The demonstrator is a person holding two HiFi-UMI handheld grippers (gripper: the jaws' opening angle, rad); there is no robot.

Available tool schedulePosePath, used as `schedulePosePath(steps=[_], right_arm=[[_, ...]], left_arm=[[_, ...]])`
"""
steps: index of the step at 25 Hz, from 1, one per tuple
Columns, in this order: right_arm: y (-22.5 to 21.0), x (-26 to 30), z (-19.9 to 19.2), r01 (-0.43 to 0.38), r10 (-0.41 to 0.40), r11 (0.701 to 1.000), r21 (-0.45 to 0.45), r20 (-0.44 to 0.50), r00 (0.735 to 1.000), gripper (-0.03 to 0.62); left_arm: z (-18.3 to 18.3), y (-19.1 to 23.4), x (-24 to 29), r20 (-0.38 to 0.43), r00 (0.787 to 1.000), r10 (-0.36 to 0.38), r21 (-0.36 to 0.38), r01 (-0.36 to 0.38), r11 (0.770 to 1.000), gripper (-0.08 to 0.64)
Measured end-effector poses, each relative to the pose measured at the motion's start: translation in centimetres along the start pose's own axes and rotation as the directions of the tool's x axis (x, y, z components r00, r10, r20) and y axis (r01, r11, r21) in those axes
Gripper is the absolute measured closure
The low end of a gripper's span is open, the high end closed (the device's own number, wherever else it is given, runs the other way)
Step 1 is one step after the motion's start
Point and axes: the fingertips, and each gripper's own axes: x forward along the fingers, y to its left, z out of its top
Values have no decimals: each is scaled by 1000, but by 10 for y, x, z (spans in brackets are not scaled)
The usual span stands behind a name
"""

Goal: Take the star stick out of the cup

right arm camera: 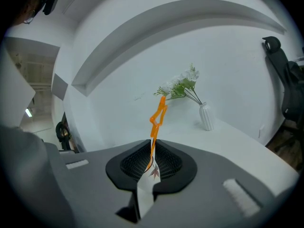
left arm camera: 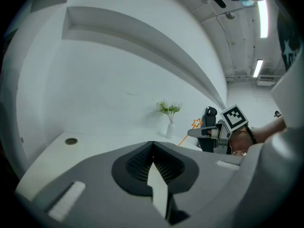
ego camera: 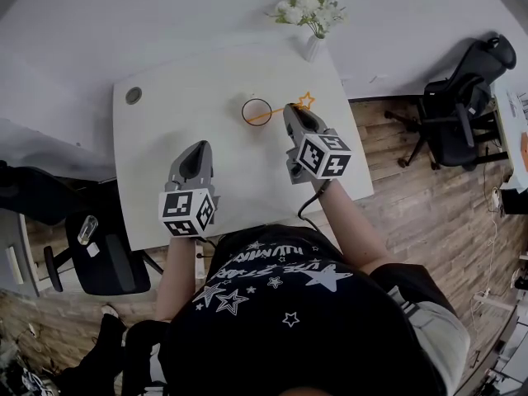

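An orange star stick point(ego camera: 285, 110) leans out of a clear cup point(ego camera: 256, 112) near the middle of the white table point(ego camera: 181, 97), its star point(ego camera: 306, 100) pointing right. My right gripper point(ego camera: 289, 110) sits just right of the cup, shut on the stick's shaft. In the right gripper view the stick point(right arm camera: 153, 141) passes between the closed pads of my right gripper point(right arm camera: 152, 152) and the star point(right arm camera: 160, 110) rises above them. My left gripper point(ego camera: 196, 149) hovers nearer the front edge, left of the cup, shut and empty. Its own view shows my left gripper point(left arm camera: 152, 148) with the jaw tips meeting.
A white vase of flowers point(ego camera: 312, 48) stands at the table's far edge, behind the cup. A round cable grommet point(ego camera: 134, 96) sits at the far left corner. Black office chairs stand right point(ego camera: 462, 106) and left point(ego camera: 99, 258) of the table.
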Motion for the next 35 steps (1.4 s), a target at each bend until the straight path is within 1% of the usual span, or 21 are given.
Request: schedulePosePath(steps=[11, 16, 21, 26, 31, 35], right_arm=[[9, -4, 6, -24, 24, 999, -29, 7, 1000, 560], [11, -12, 19, -34, 35, 999, -36, 37, 999, 560], [17, -32, 29, -49, 50, 999, -18, 77, 996, 560], [29, -55, 42, -81, 84, 996, -32, 116, 990, 560], [38, -81, 55, -114, 117, 993, -27, 158, 981, 560], [44, -104, 56, -129, 131, 991, -25, 174, 976, 560]], left_arm=[[-8, 0, -4, -5, 1000, 4, -18, -4, 1000, 557], [-3, -5, -9, 11, 1000, 13, -17, -13, 1000, 557], [-3, -16, -24, 20, 1000, 11, -9, -11, 1000, 557], [1, -33, -41, 34, 999, 14, 1, -14, 1000, 557], [2, -53, -60, 47, 999, 23, 7, -23, 1000, 557], [-3, -68, -78, 49, 998, 30, 12, -31, 999, 557]])
